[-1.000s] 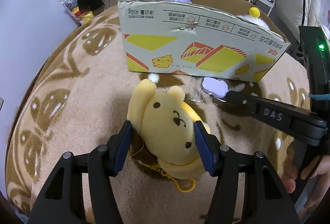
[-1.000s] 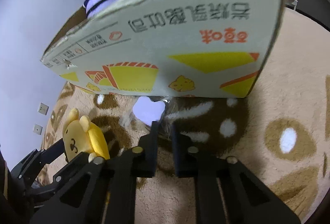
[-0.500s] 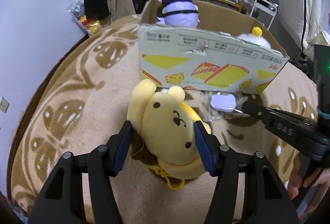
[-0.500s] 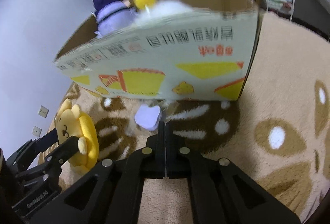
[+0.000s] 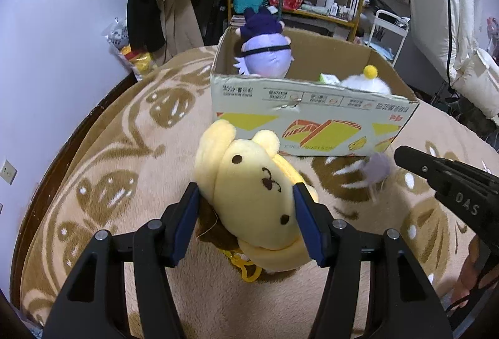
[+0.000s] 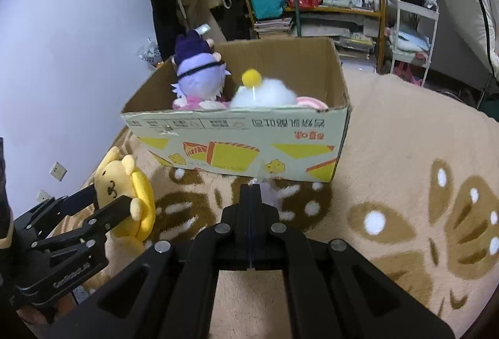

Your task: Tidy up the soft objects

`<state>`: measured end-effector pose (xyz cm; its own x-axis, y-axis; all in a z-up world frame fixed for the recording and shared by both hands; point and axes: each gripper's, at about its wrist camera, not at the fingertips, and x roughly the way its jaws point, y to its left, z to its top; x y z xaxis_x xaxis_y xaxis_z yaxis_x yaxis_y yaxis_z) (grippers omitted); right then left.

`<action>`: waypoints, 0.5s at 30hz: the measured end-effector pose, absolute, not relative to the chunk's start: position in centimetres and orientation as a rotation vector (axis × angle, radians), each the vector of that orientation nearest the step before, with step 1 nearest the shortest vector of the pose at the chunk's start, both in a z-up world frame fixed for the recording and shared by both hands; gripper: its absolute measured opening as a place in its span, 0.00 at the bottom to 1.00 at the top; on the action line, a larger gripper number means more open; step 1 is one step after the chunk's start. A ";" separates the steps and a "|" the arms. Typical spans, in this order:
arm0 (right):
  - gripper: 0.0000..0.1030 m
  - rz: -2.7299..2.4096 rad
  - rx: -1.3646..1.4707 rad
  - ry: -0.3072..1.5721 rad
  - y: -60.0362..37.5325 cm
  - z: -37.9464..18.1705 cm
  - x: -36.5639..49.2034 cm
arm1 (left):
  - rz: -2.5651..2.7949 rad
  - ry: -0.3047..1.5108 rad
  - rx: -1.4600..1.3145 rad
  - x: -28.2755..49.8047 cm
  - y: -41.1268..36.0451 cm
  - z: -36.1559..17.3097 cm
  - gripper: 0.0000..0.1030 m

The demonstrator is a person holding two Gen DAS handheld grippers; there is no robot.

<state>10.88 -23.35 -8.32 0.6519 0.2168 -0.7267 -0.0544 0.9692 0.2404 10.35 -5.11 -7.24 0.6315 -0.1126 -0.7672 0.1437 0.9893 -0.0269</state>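
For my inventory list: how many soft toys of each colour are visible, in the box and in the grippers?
Yellow toy: 1
Purple toy: 1
White toy: 1
Pink toy: 1
Lilac toy: 1
Total: 5

The left gripper point(image 5: 246, 215) is matte black plastic with angular cut-out arms, silver round screws at its joints and blue pads point(image 5: 186, 222) lining its fingers. The right gripper point(image 6: 250, 192) is all black, silver-screwed likewise, with pale "DAS" lettering along its side.
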 end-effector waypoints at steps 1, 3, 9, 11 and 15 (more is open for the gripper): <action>0.01 0.156 0.206 0.848 -23.5 -8.1 10.7 | -0.149 0.868 0.040 10.3 -5.2 -7.1 0.57; 0.01 0.147 0.203 0.837 -23.8 -7.8 10.3 | -0.147 0.860 0.052 10.1 -5.4 -7.0 0.57; 0.01 0.149 0.218 0.805 -24.4 -6.6 9.6 | -0.153 0.849 0.056 9.9 -5.5 -6.7 0.57; 0.00 0.149 0.226 0.836 -24.7 -7.1 10.0 | -0.148 0.847 0.056 9.9 -5.5 -6.8 0.57; 0.02 0.134 0.222 0.932 -24.9 -9.0 10.4 | -0.138 0.850 0.061 9.9 -5.4 -6.9 0.57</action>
